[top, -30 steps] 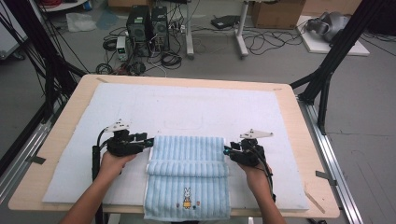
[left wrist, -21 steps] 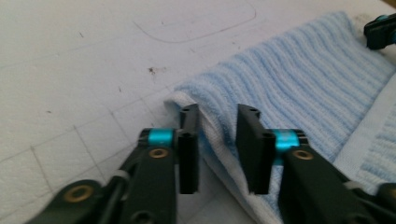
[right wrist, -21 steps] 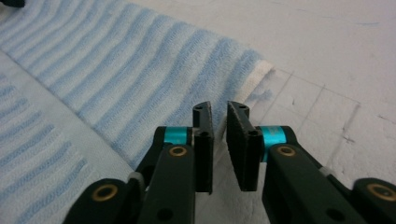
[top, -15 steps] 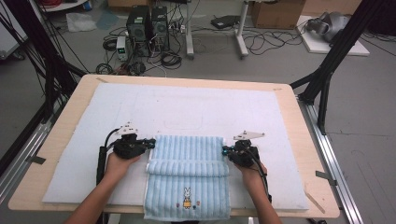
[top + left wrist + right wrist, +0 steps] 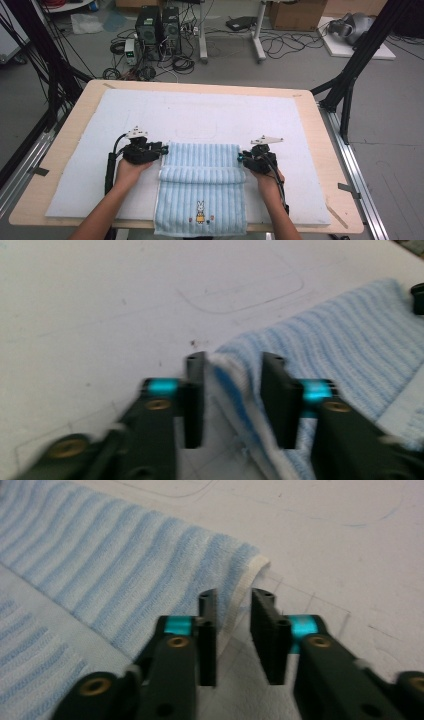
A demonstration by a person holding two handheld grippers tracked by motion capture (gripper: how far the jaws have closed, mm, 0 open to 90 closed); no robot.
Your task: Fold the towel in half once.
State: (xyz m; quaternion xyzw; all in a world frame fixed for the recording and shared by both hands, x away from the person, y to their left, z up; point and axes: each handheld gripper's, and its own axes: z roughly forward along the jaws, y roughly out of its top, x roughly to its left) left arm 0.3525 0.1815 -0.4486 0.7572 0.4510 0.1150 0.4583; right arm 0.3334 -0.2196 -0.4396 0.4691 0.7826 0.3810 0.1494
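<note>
My left gripper (image 5: 163, 148) sits at nine o'clock of the blue striped towel (image 5: 202, 187), at its far left corner. Its jaws have just been opening and stand parted, with the towel's white-edged corner (image 5: 227, 375) loose between them, not pinched. The towel lies on the white mat (image 5: 200, 115) at six o'clock on the table (image 5: 65, 145), its far part folded over. At three o'clock my right gripper (image 5: 241, 158) has also been opening; the far right hem (image 5: 245, 587) lies between its jaws, which are slightly apart.
</note>
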